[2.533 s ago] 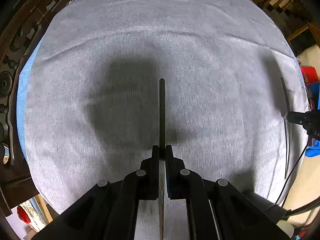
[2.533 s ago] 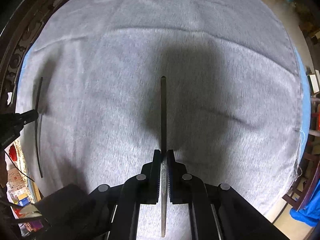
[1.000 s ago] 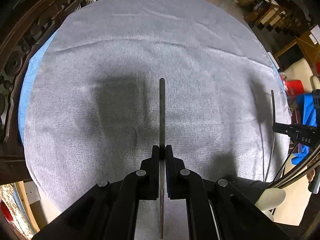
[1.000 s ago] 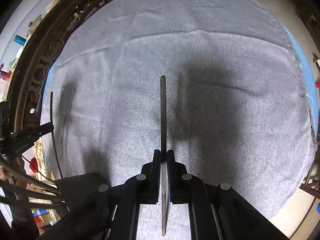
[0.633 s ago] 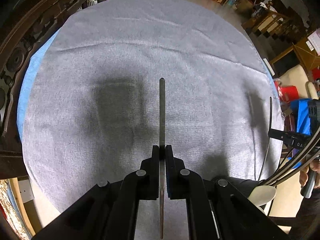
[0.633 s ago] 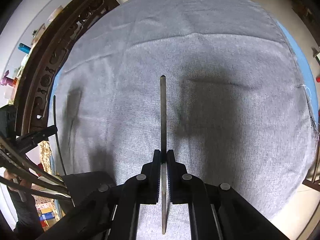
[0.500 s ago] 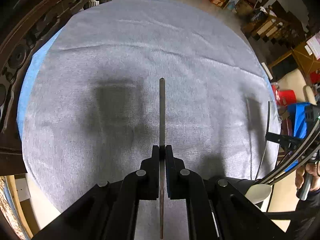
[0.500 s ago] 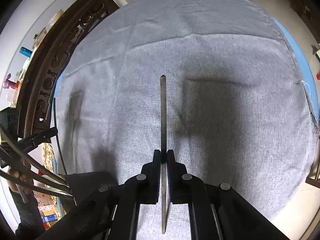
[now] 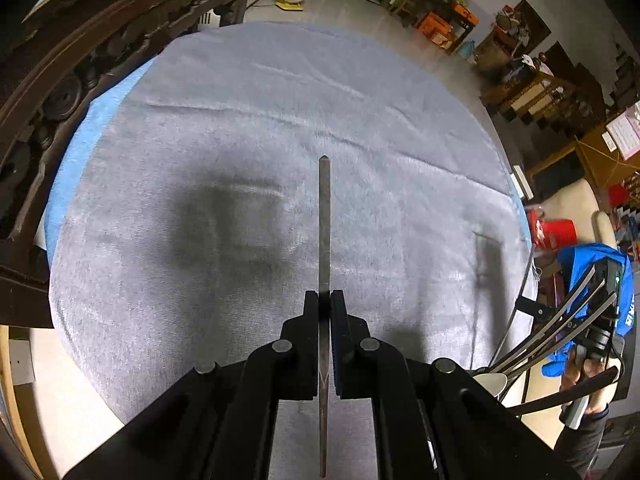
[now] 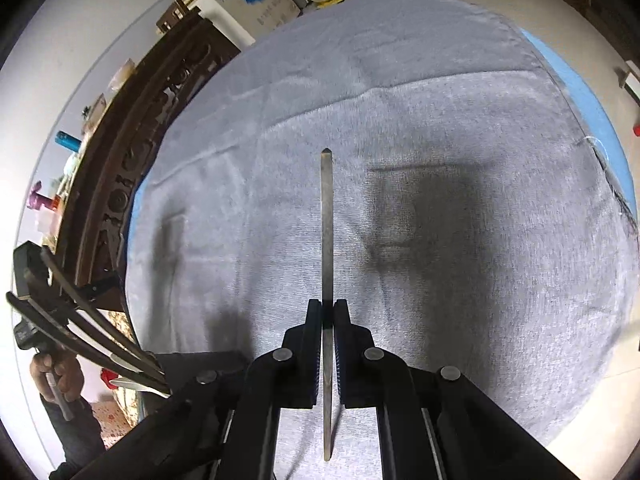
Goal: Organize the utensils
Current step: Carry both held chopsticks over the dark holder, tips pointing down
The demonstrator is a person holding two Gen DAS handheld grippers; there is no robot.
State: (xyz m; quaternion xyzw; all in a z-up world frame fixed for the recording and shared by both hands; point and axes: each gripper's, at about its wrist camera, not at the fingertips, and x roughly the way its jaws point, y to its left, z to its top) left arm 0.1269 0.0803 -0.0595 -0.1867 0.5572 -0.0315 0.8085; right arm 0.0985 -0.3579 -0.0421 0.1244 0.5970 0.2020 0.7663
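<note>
The left hand-held gripper (image 9: 325,304) is clamped on a thin flat grey metal utensil (image 9: 324,232) seen edge-on, running up the frame centre over the round bench under a grey cloth (image 9: 200,140). The right hand-held gripper (image 10: 328,312) is likewise clamped on a second thin grey metal utensil (image 10: 327,232) at frame centre. A carved dark wooden chair back (image 10: 116,200) curves along the left edge there

Grey cloth (image 9: 360,120) matt, woven; utensil (image 9: 324,220) dull metal.
</note>
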